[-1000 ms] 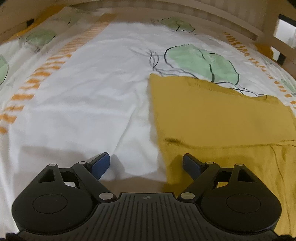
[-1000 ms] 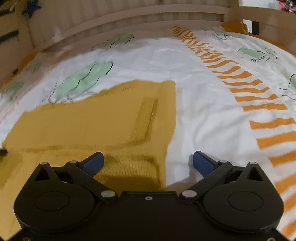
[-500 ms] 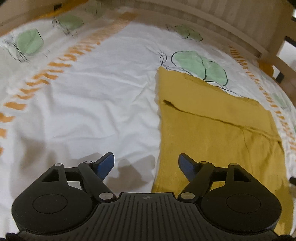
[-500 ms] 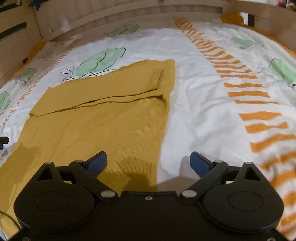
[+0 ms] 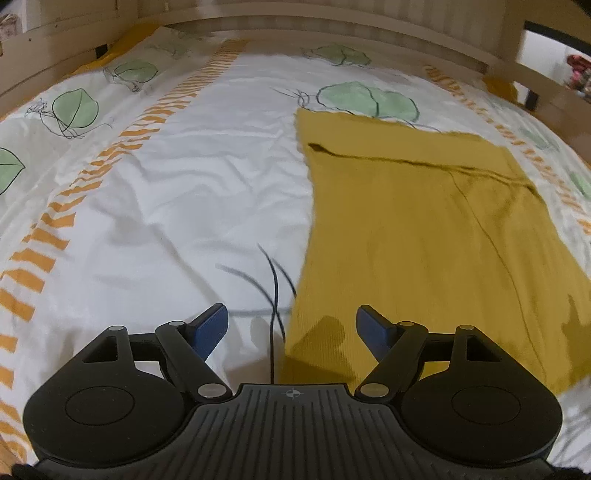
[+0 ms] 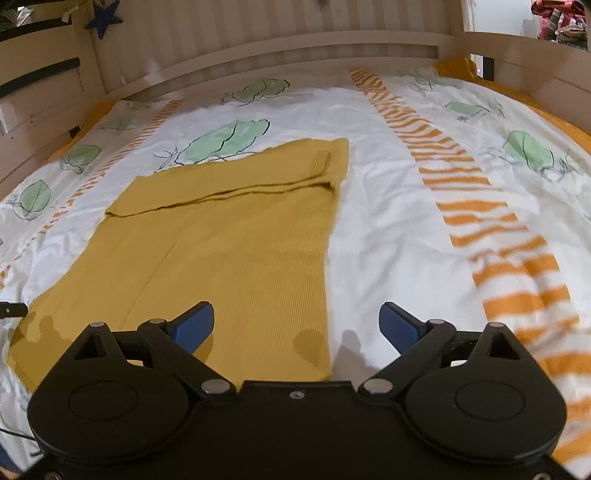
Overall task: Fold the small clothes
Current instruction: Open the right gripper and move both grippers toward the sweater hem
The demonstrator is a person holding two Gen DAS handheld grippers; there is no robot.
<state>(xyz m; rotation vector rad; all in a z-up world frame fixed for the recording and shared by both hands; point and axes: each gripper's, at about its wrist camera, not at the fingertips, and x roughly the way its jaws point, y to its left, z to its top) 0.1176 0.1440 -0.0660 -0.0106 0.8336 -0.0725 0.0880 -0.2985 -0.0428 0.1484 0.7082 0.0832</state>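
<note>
- Mustard-yellow knit garment (image 6: pixel 236 251) lies flat on the bed, long axis running away from both cameras. At its far end a band is already folded over (image 6: pixel 236 181), with a ribbed cuff or hem (image 6: pixel 323 162) lying on top at the right corner.
- Near hem sits just ahead of both grippers; near-left corner (image 5: pixel 317 354) in the left view, near-right corner (image 6: pixel 314 354) in the right view.
- Left gripper (image 5: pixel 291 328): jaws apart, nothing between the pads; they have closed a little over the last second. It hangs above the near-left corner, the garment's edge running between its fingers.
- Right gripper (image 6: pixel 297 326): jaws wide, empty, narrowed slightly over the last second. Hangs above the near-right corner, not touching.
- Judged step: one fold done at the far end; both tools placed at the near corners for the next fold.
- Next move, as I read it: drop onto both near corners, pinch the knit only and not the sheet, then carry the hem toward the far end evenly so the edges line up.
- Surface: white duvet (image 5: pixel 184 192), lightly creased, with green leaf prints (image 5: pixel 365 98) and orange stripe bands (image 6: pixel 476 206). Soft underlay; pinching sheet with the garment is a risk.
- Room: pale wooden slatted bed frame (image 6: pixel 280 33) around the mattress, a dark blue star (image 6: pixel 105 18) hung top left in the right view.
</note>
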